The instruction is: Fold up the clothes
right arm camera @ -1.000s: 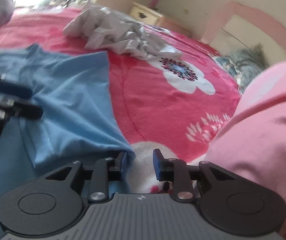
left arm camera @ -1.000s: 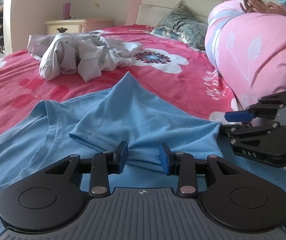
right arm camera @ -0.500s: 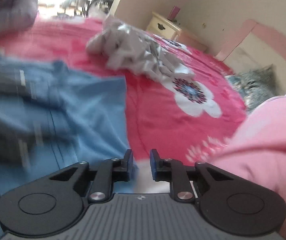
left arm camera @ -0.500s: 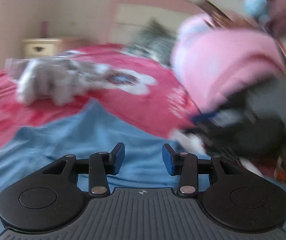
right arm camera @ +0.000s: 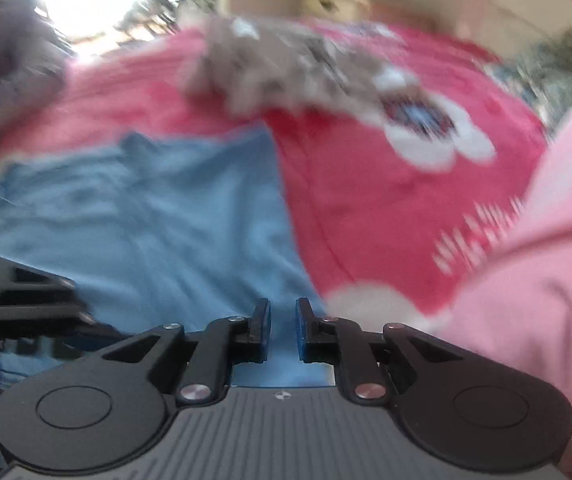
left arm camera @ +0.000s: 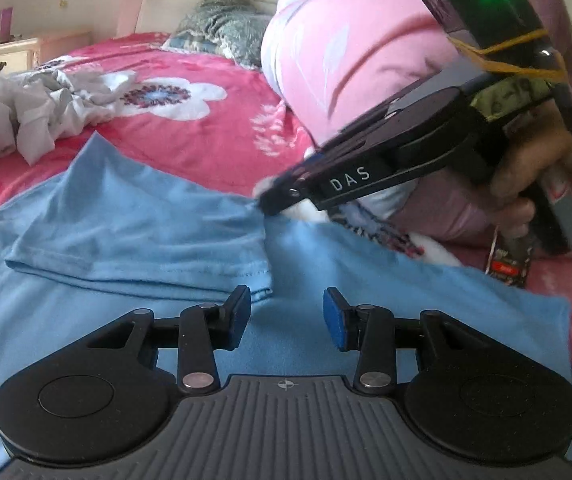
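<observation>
Far off to the left of the left hand-held gripper, a heap of grey clothes lies crumpled on the bed, not yet touched by the folding. Nearer, the blue shirt is spread flat on the bed under and ahead of this hand-held gripper. Its sleeve is already turned in over the body, with the hem ending just beyond the left fingertip.

The left hand-held gripper hovers over the shirt with its fingers apart and nothing between them.

Ahead and to the right, the right hand-held gripper, held in a hand, reaches in slantwise. Its tip meets the shirt's side edge at the outer corner of the folded sleeve. Its jaws are closing. In its own blurred view the narrow gap shows blue cloth, and the cloth rises to a small peak at the tip, so it looks pinched there. Beyond it, pink fabric bulks at the bed's right.

I judge the step to be the side fold: sleeve in, and now the right edge taken up to carry across the body. The next move calls for a second hold, the left hand-held gripper shutting on the same edge nearer the hem. Both should then lift together and keep the edge taut and straight, so the sleeve stays tucked and the fold lands parallel to the far side.
</observation>
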